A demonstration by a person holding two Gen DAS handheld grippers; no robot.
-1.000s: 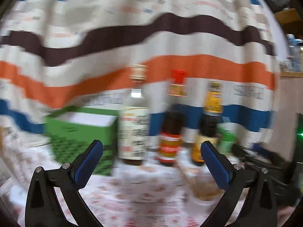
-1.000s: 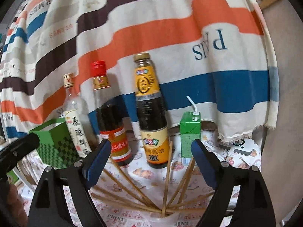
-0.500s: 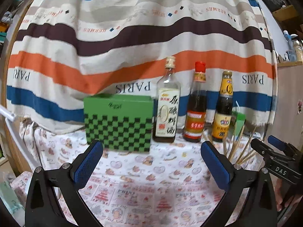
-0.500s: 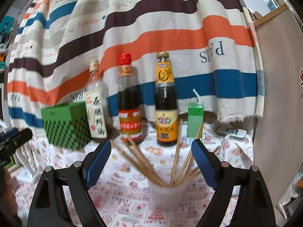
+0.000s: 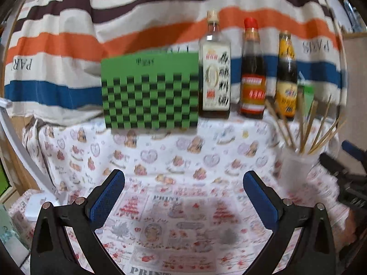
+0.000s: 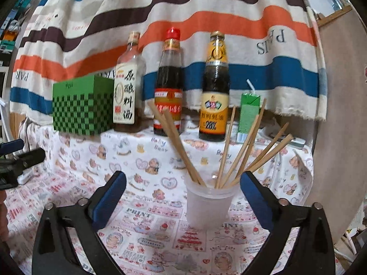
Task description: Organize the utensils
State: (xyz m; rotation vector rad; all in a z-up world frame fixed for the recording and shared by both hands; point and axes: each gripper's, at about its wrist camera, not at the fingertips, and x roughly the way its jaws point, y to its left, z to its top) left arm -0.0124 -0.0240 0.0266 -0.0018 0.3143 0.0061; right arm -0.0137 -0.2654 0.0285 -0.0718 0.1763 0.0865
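Now both tools sit lower over the patterned tablecloth than a second ago; the right gripper has just spread its jaws wider, the plastic cup of chopsticks framed between them untouched, so I judge a grab is coming. Equally spread and empty, the left gripper faces bare cloth; its view is blurred

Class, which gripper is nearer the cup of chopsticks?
Right. The right gripper has the cup just ahead between its open jaws. The left gripper faces bare cloth, with the cup off to its right.
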